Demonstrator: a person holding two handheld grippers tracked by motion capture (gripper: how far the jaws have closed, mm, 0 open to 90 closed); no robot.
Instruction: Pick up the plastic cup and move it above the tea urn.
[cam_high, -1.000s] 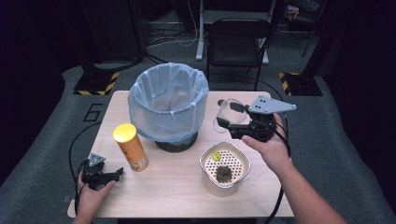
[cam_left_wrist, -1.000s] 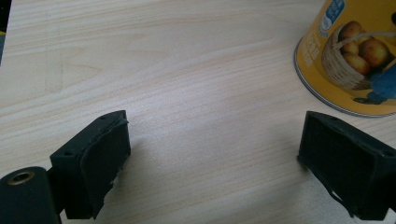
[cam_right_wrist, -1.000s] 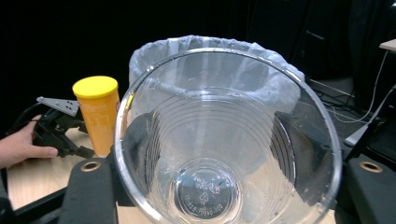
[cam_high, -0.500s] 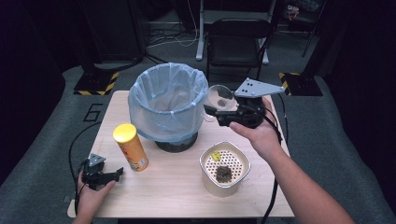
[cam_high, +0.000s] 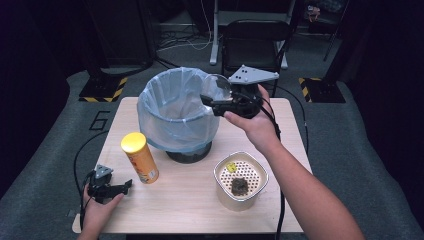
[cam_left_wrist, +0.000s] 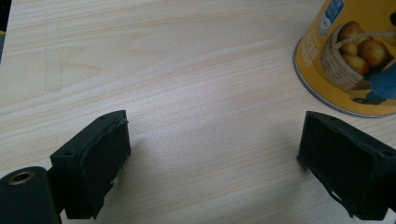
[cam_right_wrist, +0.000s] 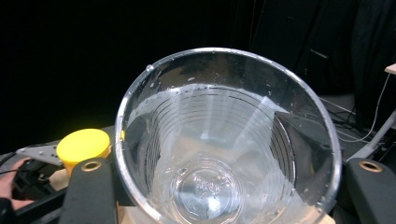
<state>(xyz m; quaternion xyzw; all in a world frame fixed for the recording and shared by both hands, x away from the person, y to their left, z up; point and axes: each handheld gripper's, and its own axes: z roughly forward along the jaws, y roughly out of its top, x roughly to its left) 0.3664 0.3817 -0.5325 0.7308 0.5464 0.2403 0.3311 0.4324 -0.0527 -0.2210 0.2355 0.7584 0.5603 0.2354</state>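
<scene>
My right gripper is shut on a clear plastic cup and holds it tipped on its side at the right rim of the bin with the blue liner. In the right gripper view the cup opens toward the camera between the two jaws, and it looks empty apart from droplets. Near the table's front left corner, my left gripper rests low and open. The left gripper view shows bare wood between its jaws and the yellow chips can just beyond the right jaw.
The chips can stands upright in front of the bin on the left. A beige container with a perforated insert holds a dark lump and a yellow bit at the front right. A black chair stands behind the wooden table.
My right gripper has carried the cup left and up from the table's right side to the bin's rim, tipping it sideways. The left gripper has stayed put.
</scene>
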